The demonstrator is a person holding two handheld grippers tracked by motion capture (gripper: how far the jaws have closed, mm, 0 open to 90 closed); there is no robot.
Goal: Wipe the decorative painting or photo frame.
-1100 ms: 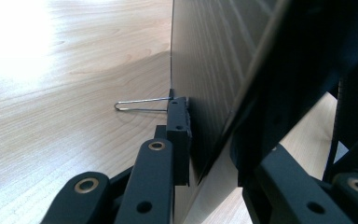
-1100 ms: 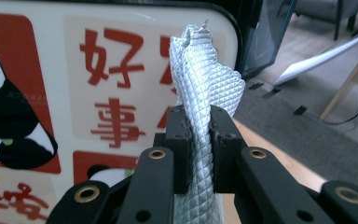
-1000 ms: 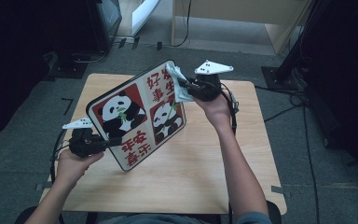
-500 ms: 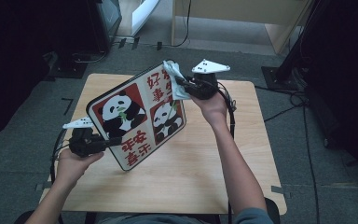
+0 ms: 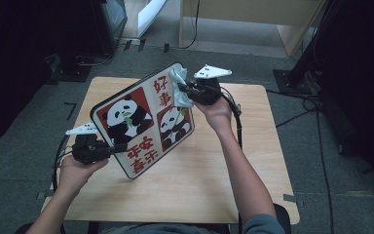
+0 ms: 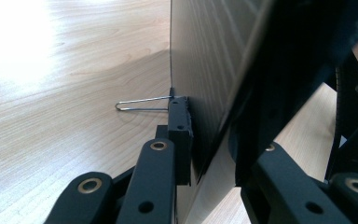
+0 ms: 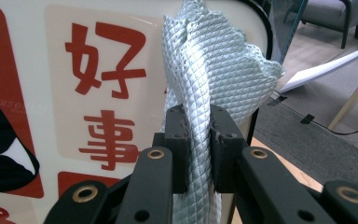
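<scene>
Pinching tray's (image 5: pixel 141 122) lower edge, left claw (image 5: pixel 112 148) clamped.

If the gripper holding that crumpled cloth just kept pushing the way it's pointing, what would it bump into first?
Most likely the panda board. The right gripper is shut on the silvery cloth, which lies right against the board's printed face, though the exact gap is hard to judge.

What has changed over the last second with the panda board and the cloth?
The right gripper, shut on the grey cloth, has slid a little down the panda board, wiping beside the red characters. The left gripper stays clamped on the board's lower edge, and the board stays tilted above the table.
</scene>
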